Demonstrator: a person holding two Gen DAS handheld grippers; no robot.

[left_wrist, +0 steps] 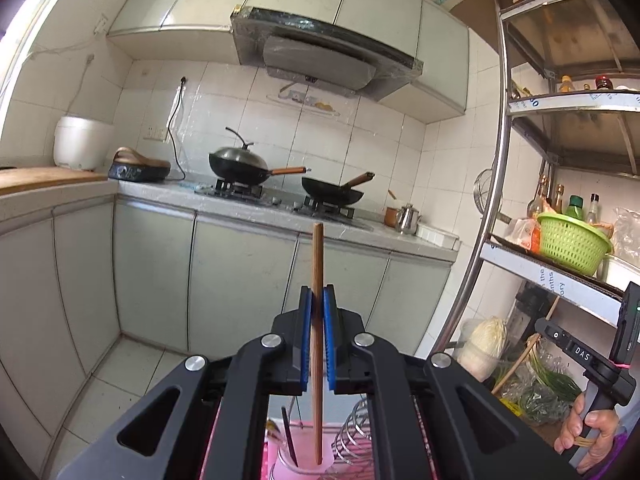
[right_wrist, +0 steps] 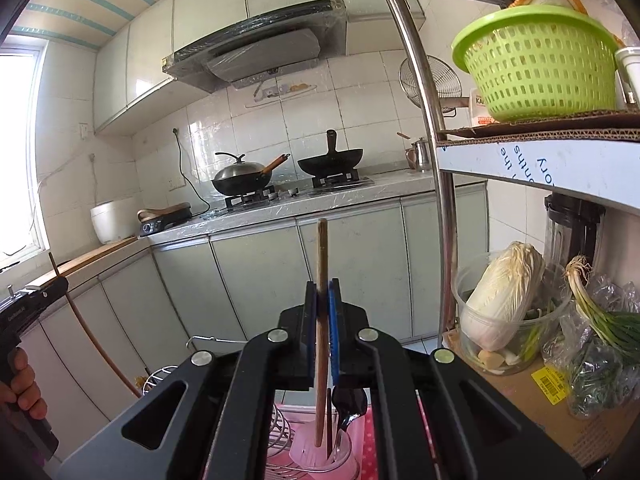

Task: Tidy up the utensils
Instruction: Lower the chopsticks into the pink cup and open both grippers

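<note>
My left gripper [left_wrist: 318,290] is shut on a brown wooden chopstick [left_wrist: 317,264] held upright; its lower end hangs in or just above a pink utensil cup [left_wrist: 304,462] below, which holds a dark utensil. My right gripper [right_wrist: 323,286] is shut on another wooden chopstick [right_wrist: 322,256], also upright, its lower end over the pink cup [right_wrist: 320,458], which holds dark spoons [right_wrist: 350,402]. The left gripper with its chopstick [right_wrist: 96,340] shows at the left edge of the right wrist view.
A wire rack [left_wrist: 354,426] stands beside the cup on a pink surface. A metal shelf unit [right_wrist: 432,160] with a green basket [right_wrist: 536,68], cabbage [right_wrist: 500,300] and scallions is on the right. Counter with woks [left_wrist: 240,164] lies ahead.
</note>
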